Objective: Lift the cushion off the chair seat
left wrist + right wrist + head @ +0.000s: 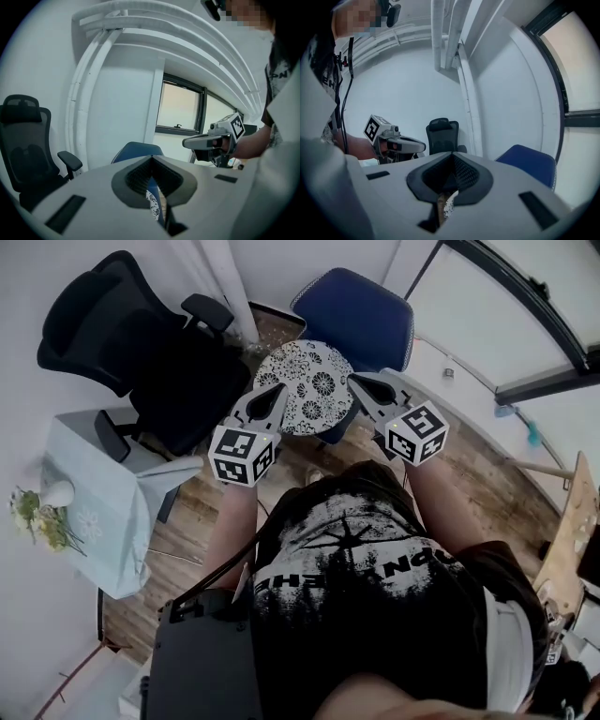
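Okay, cushion [309, 385] sat flat on the blue chair [364, 317], round and flower-printed, and as far as I could judge it hadn't been lifted yet. Left gripper [278, 394] hung at its left rim, right gripper [355, 382] at its right rim, one either side, both angled slightly down. Left jaws were clenched tip to tip with nothing between them; I only caught a sliver of the print through the slot behind the tips, below the gripper, not in its bite. Same story on the right: jaws pressed together and empty, a bit of print showing underneath. So I read this as the approach, grasp not made.

What the step needed, to my eye: both pairs of jaws had to come apart before going any lower, because clenched tips would only prod the cushion and push it around. Then I wanted each gripper brought in at the rim from its own side, directly opposite the other, one jaw under the edge and one over it. A deep bite mattered; a soft cushion pinched by the very edge tends to slip out or fold. I reckoned the two should close together, not one after the other, so the cushion didn't skew. After that, a level lift with both hands rising at the same rate, straight up and clear of the chair before any move sideways
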`<state>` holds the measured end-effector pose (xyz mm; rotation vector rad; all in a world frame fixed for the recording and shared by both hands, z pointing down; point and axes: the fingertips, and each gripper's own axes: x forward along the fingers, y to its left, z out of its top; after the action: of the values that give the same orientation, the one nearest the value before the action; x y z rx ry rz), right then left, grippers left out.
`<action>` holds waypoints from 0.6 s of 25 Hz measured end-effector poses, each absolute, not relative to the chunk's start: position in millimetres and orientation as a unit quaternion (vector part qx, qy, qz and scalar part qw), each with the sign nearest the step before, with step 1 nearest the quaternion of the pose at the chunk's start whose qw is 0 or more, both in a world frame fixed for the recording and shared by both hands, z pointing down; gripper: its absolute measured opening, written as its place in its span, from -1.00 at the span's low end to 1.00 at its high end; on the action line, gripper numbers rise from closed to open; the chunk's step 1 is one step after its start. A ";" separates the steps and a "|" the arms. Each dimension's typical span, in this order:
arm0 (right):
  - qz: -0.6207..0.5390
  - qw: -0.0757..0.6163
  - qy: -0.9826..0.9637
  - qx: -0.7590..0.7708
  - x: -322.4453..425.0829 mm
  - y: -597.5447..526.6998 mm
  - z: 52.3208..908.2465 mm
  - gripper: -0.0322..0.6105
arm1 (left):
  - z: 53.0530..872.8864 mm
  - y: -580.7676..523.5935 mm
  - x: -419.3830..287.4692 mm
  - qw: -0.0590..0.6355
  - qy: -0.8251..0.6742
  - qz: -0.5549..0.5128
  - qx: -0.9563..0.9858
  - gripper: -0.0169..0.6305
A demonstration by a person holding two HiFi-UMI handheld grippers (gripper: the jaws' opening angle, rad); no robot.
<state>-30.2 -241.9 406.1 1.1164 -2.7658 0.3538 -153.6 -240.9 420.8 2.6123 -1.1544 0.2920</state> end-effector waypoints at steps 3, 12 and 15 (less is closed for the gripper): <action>0.124 0.075 -0.914 0.378 -24.9 -245.7 411.2 -0.84 | 426.0 -247.8 -147.5 0.141 -0.390 0.102 0.904 -0.90; 0.152 0.091 -0.906 0.384 -3.7 -263.3 433.3 -0.84 | 450.1 -264.8 -122.3 0.159 -0.366 0.131 0.907 -0.90; 0.162 0.095 -0.907 0.378 2.9 -276.1 445.8 -0.84 | 460.8 -272.4 -113.6 0.170 -0.364 0.143 0.904 -0.90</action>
<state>2.9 -276.1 445.8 1.1200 -2.6873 0.4815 -113.6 -272.4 460.8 2.5695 -1.0356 0.4050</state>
